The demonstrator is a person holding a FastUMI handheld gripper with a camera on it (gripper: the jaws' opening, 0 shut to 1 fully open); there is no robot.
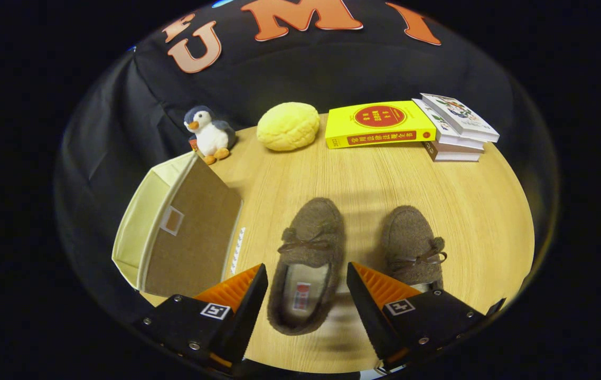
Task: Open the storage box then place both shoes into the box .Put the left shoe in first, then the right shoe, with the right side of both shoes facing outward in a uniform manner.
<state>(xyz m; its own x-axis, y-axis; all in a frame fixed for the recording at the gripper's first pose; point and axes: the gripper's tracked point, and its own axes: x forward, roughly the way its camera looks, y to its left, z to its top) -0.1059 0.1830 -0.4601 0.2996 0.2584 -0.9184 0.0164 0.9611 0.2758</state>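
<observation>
Two brown fuzzy moccasin-style slippers with small bow laces sit on the light wood-grain worktop (364, 179) in the lower middle of the frame. The left shoe (308, 258) shows a pale lining and a small label on its insole, and its heel end lies between the fingers of the hand-held gripper (307, 295), whose jaws stand wide apart and grasp nothing; neither finger touches the slipper. The right shoe (412, 245) lies just beside it, towards the lower right, its heel end hidden behind the right finger. Both shoes have their long axes running from the fingers up the frame, toes pointing away towards the booth wall, the right one angled slightly. The cream fabric storage box with a brown panel (174, 232) stands at the left of the frame, near the worktop's left edge and just beside the left finger; a small pale tab sits on the brown panel, and a narrow strip of bare worktop separates the box from the left shoe. A broad open stretch of worktop lies beyond the toes. Along the far edge, in the upper part of the frame, are a small plush penguin (208, 134), a round yellow bun-shaped cushion (288, 125), a thick yellow book (379, 124) and a stack of paler books (456, 129).
</observation>
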